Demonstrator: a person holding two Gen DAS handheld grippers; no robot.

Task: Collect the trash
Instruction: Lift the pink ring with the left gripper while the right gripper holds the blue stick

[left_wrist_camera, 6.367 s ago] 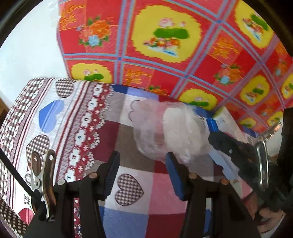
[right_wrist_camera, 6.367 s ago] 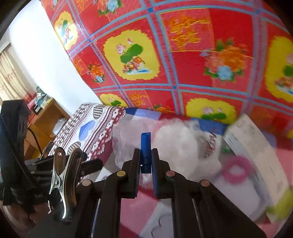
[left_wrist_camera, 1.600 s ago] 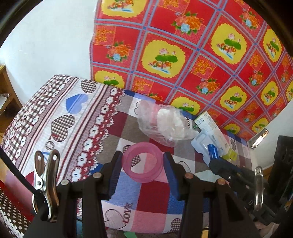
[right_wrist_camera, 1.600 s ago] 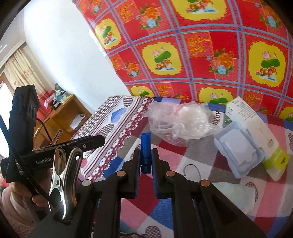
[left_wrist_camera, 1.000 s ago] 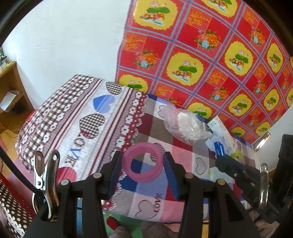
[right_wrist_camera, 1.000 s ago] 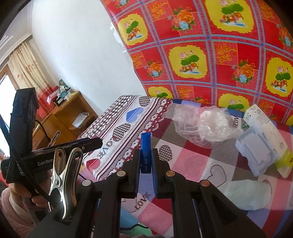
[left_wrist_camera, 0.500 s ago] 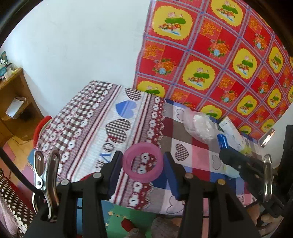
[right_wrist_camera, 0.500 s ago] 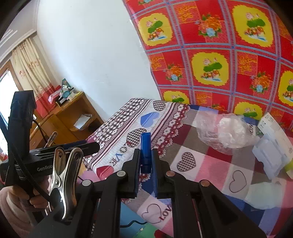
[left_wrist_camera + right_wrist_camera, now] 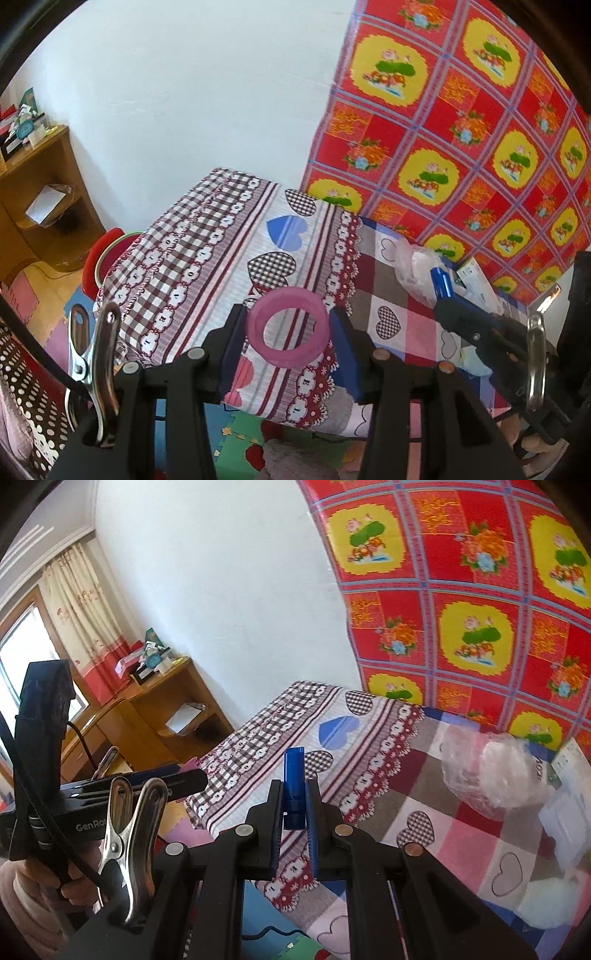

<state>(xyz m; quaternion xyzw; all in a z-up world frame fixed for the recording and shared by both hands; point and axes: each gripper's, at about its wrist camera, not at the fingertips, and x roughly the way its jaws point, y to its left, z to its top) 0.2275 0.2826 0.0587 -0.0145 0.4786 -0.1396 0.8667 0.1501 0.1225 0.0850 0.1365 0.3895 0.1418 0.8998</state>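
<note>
Left gripper clamps a pink ring between its blue pads, raised above the near edge of the heart-patterned tablecloth. Right gripper is closed on a small blue piece standing upright between its jaws. A crumpled clear plastic bag lies near the cloth's far edge, beside a white box, below the red floral wall covering.

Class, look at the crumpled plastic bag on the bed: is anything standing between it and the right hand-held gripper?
Nothing lies between the right hand-held gripper and the plastic bag, only bare bedspread; however, a blue piece is already clamped in its jaws.
</note>
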